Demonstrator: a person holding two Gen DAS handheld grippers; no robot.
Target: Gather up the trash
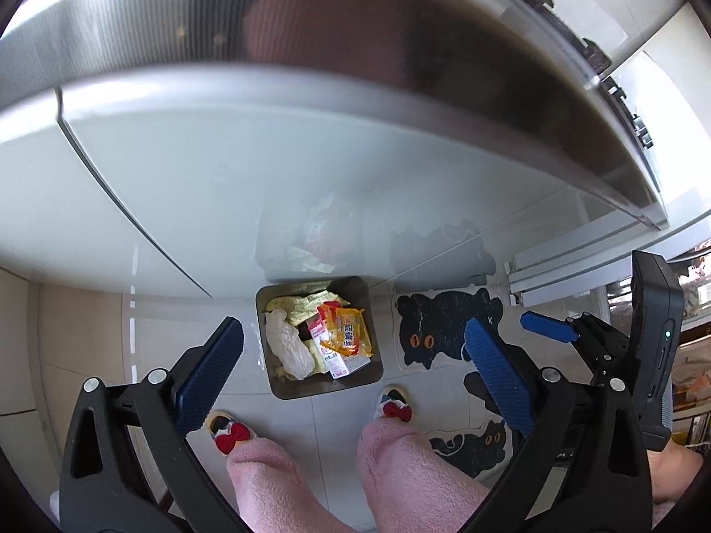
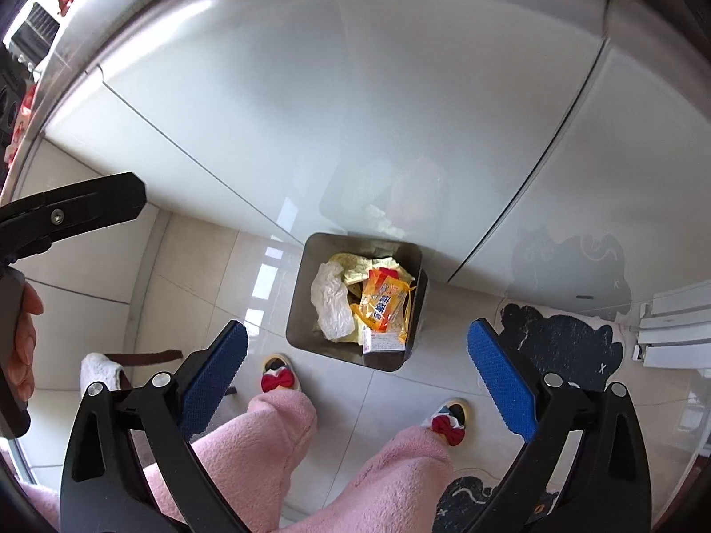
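- The lower part of the trash bin (image 1: pixel 284 382) was buried under its contents, so its depth could not be judged; the glossy white cabinet fronts (image 1: pixel 222 177) showed only a smeared reflection of it.
- The counter edge (image 1: pixel 311 44) above was blurred, and the dark objects along it at top right could not be identified.
- The orange snack wrapper (image 1: pixel 349 333) carried large red Chinese characters, too small to read; the small carton (image 1: pixel 331 355) beside it had red and white printing, equally unreadable. A crumpled white plastic bag (image 1: pixel 289 346) and yellow paper (image 1: pixel 306 306) lay alongside, all inside the bin on the tiled floor.
- The left gripper (image 1: pixel 355 373) was spread wide, its blue pads (image 1: pixel 209 377) holding nothing, above the bin.
- The right gripper (image 2: pixel 355 373) was likewise wide and empty, the bin (image 2: pixel 302 311) just ahead between its fingers.
- Only the left wrist view showed both orange eyes of the black cat mat (image 1: pixel 444 328); only the right wrist view showed a white slipper (image 2: pixel 100 371) and the person's hand (image 2: pixel 24 355) at the left edge.
- Pink fleece legs (image 2: pixel 275 439) and bow slippers (image 2: pixel 277 379) appeared in both views, cut off below.
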